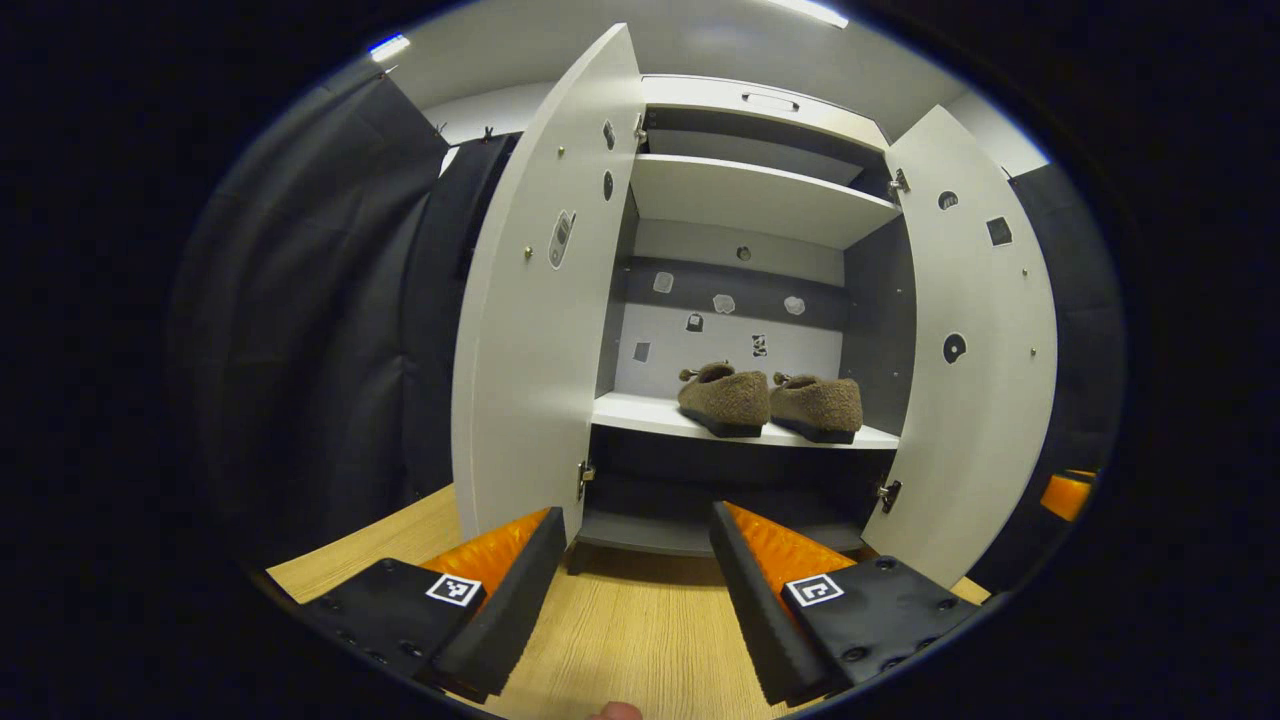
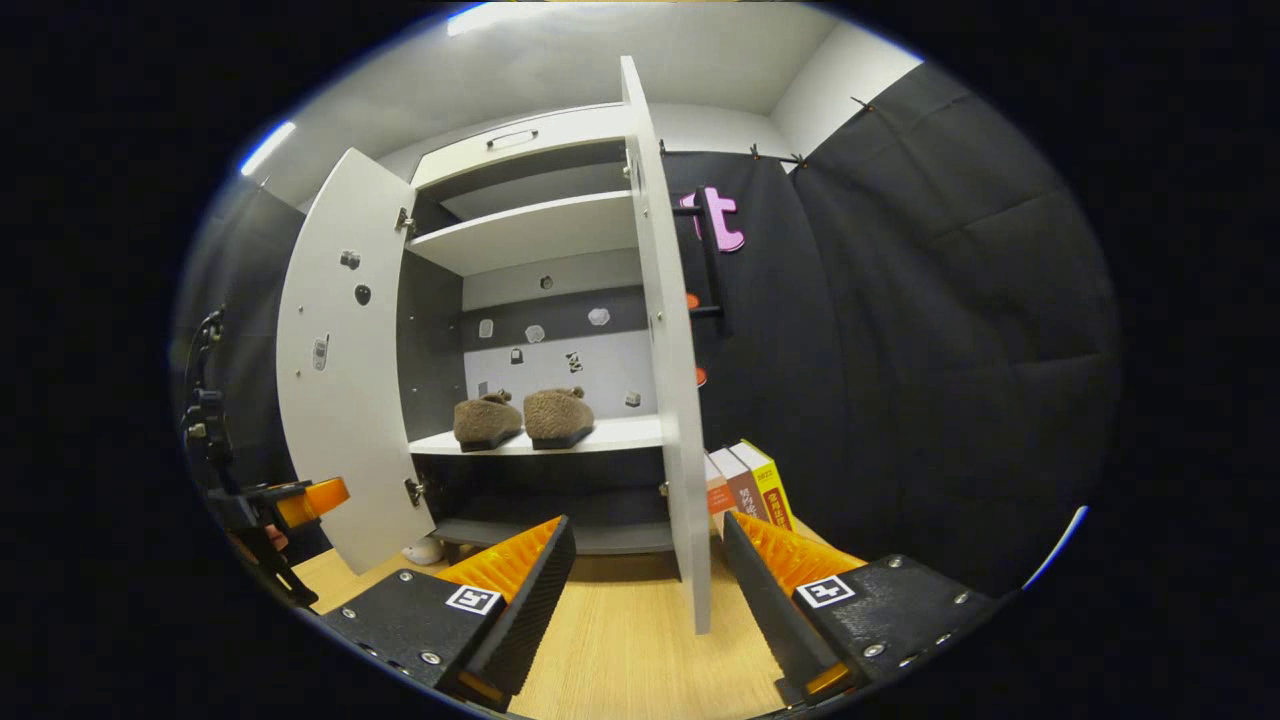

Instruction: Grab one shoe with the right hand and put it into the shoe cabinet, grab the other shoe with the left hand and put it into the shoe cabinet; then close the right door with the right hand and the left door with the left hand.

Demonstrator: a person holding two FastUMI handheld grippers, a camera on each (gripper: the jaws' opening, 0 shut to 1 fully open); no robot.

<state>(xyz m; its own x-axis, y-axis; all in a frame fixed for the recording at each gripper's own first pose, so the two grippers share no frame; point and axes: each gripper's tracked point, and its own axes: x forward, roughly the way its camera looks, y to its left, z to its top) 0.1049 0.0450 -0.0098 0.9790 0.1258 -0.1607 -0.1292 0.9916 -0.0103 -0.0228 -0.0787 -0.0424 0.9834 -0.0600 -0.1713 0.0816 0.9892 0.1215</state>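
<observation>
Both shoes (image 1: 770, 403) were seen shelved in the cabinet (image 1: 760, 200); both doors (image 1: 535, 300) stood unclosed; each tool (image 1: 635, 590) was held wide, empty.

Shoe cabinet (image 1: 760, 195): white, upright, both doors swung wide open. Left door (image 1: 530, 330) and right door (image 1: 975, 350): white panels standing outward from the cabinet. Two shoes, brown fuzzy slippers: left shoe (image 1: 725, 398) and right shoe (image 1: 820, 405), side by side, just touching, on the cabinet's middle shelf (image 1: 640, 412), heels outward.

Bright ceiling strip lights (image 1: 388, 46) give even, sharp pictures; fisheye bending curves the cabinet doors (image 1: 530, 300) near the edges.
</observation>
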